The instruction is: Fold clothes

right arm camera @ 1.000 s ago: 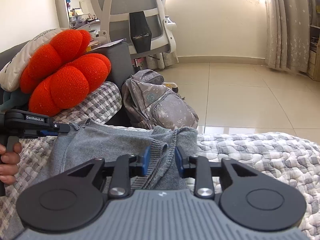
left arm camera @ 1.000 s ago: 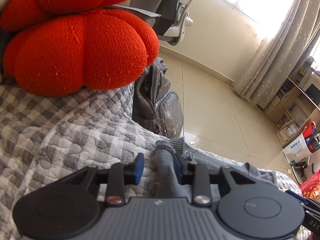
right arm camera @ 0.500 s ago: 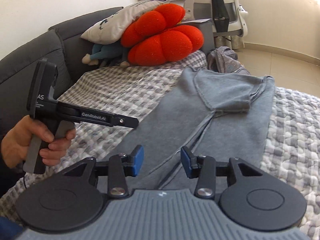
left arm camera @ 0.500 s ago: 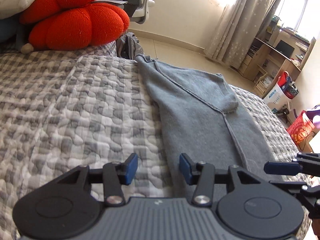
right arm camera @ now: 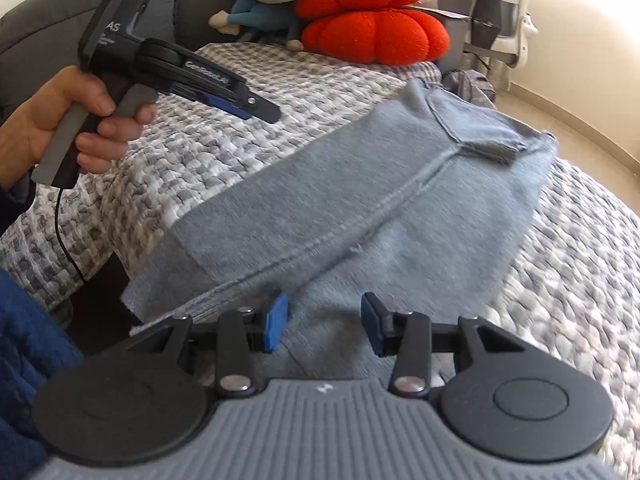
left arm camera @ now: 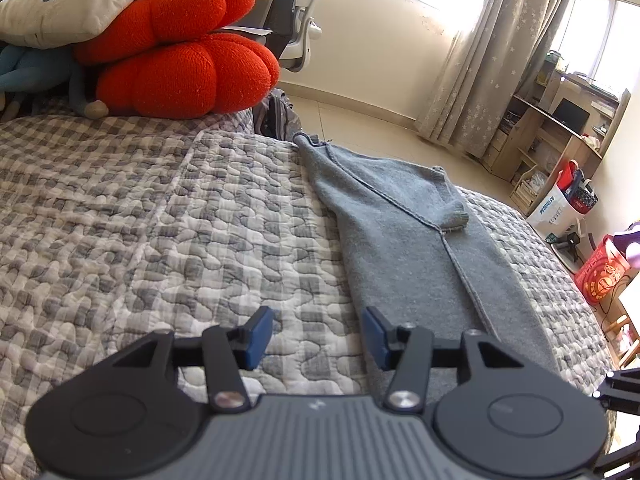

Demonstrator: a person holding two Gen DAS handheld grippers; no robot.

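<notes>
A grey sweater (left arm camera: 404, 240) lies folded lengthwise into a long strip on a bed covered by a grey-and-white checked quilt (left arm camera: 160, 216); its near hem hangs off the bed's edge by the person, and a short folded part lies across its far end. The left gripper (left arm camera: 316, 334) hovers over the quilt just beside the sweater's left edge, its blue-padded fingers (left arm camera: 256, 336) spread apart and holding nothing. In the right wrist view the same tool (right arm camera: 224, 92) is gripped by the person's hand (right arm camera: 68, 120), a thin cable trailing down from the handle. The right gripper (right arm camera: 324, 324) hangs over the near end of the sweater (right arm camera: 360, 200), fingers (right arm camera: 276, 320) likewise spread wide, with nothing between them. At the head of the bed an orange knitted cushion (left arm camera: 180, 60) sits under a pale pillow (left arm camera: 80, 4), with a blue soft toy (right arm camera: 260, 16) beside them. Containers stand on the floor by the far wall: a white bag (left arm camera: 556, 208) with red and dark items poking from its top, and a red basket (left arm camera: 600, 276) whose contents cannot be made out. A grey backpack (left arm camera: 278, 120) rests against the bed's far edge.
</notes>
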